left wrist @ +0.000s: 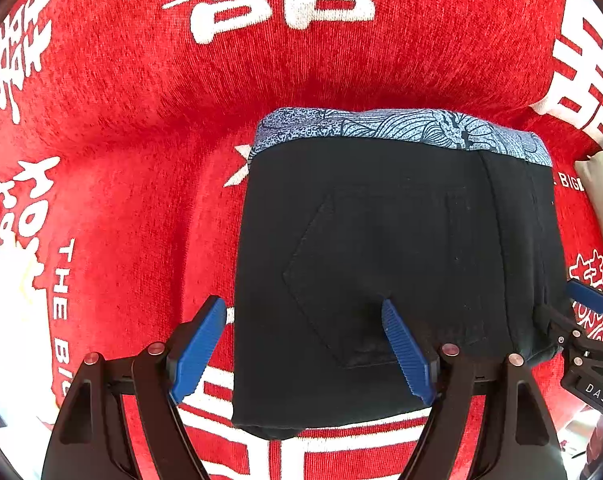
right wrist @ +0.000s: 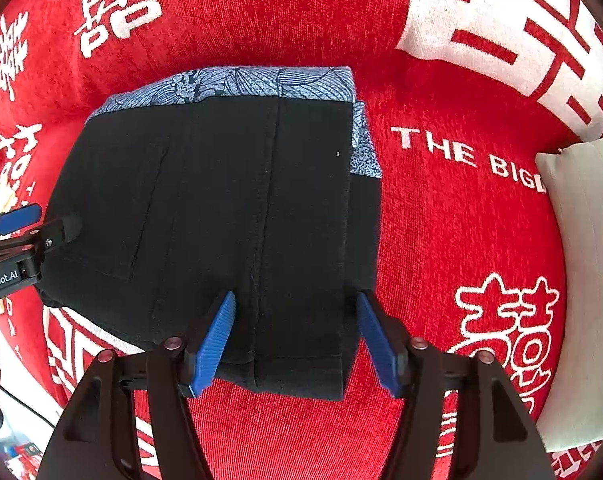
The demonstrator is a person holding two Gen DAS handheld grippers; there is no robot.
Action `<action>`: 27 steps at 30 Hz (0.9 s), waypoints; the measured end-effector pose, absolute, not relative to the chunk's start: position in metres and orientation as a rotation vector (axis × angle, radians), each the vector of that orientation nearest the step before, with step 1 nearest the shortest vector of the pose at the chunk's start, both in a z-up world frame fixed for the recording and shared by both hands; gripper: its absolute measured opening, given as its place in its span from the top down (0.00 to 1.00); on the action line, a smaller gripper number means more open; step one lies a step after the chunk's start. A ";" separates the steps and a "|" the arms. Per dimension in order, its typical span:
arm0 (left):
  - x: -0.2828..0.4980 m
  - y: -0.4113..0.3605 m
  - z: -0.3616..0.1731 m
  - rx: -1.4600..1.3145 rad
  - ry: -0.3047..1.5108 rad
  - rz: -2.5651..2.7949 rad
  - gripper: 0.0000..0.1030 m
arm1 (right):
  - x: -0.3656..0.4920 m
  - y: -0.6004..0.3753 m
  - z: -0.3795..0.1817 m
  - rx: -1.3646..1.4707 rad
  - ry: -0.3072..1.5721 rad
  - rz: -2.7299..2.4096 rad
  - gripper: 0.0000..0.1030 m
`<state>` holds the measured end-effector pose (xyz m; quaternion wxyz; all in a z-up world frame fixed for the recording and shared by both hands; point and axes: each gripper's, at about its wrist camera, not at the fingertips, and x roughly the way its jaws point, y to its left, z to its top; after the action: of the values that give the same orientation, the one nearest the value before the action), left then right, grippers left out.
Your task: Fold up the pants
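Folded black pants (left wrist: 381,260) lie on red cloth (left wrist: 141,120) beneath the left gripper's (left wrist: 305,348) parted jaws.

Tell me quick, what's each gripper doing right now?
Left gripper: open, fingers straddling the near left edge of the folded black pants, gripping nothing.
Right gripper: open over the pants' near right edge, gripping nothing.
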<state>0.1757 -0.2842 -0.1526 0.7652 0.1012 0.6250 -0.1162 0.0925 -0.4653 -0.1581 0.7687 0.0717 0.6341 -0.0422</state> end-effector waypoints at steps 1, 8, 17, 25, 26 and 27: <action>0.176 -0.284 -0.153 0.221 1.358 -0.252 0.21 | 0.093 -0.466 -0.158 0.154 1.376 -0.092 0.35; 0.177 -0.283 -0.154 0.222 1.358 -0.252 0.21 | 0.092 -0.469 -0.160 0.161 1.375 -0.092 0.35; 0.178 -0.280 -0.154 0.211 1.362 -0.252 0.21 | 0.094 -0.478 -0.157 0.187 1.384 -0.072 0.35; 0.184 -0.272 -0.152 0.206 1.358 -0.259 0.22 | 0.099 -0.492 -0.151 0.205 1.387 -0.053 0.30; 0.185 -0.270 -0.152 0.200 1.359 -0.261 0.22 | 0.100 -0.495 -0.149 0.211 1.386 -0.047 0.30; 0.187 -0.267 -0.151 0.193 1.361 -0.261 0.22 | 0.100 -0.499 -0.147 0.218 1.383 -0.043 0.30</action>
<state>0.1873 -0.2674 -0.1515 0.7652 0.0887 0.6263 -0.1201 0.1000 -0.4992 -0.1473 0.7647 0.1003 0.6362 -0.0199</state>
